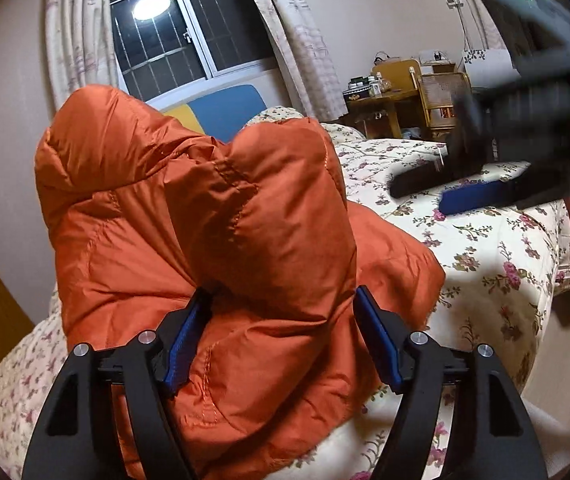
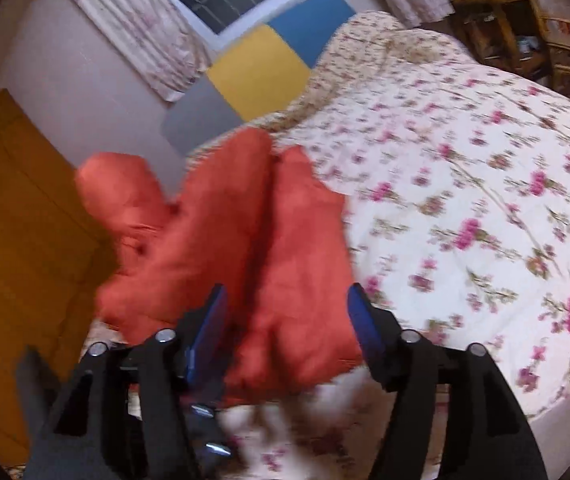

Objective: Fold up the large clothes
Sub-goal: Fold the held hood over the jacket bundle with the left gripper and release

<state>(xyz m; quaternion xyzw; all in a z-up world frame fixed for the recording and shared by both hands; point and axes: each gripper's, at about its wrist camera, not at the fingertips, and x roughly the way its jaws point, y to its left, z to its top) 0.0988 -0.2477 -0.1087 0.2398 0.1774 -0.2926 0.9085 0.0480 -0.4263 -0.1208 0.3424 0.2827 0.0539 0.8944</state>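
My orange quilted puffer jacket (image 1: 205,220) lies bunched in a puffy heap at lower centre of the frame on the floral bedspread (image 1: 485,256) — I judge the fold begun but unfinished. My left gripper (image 1: 281,336) and right gripper (image 2: 285,328) stand released — jaws wide, fabric between them unpinched.

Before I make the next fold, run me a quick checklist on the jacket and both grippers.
1. Jacket on the bed: ok.
2. Left gripper open, jacket between the fingers: ok.
3. Right gripper open: ok.
4. Right gripper clear of the jacket: ok in the left view, hanging over bare quilt.
5. Jacket lying flat: not ok, bunched and puffed up.
6. Sleeves tucked in: cannot tell.
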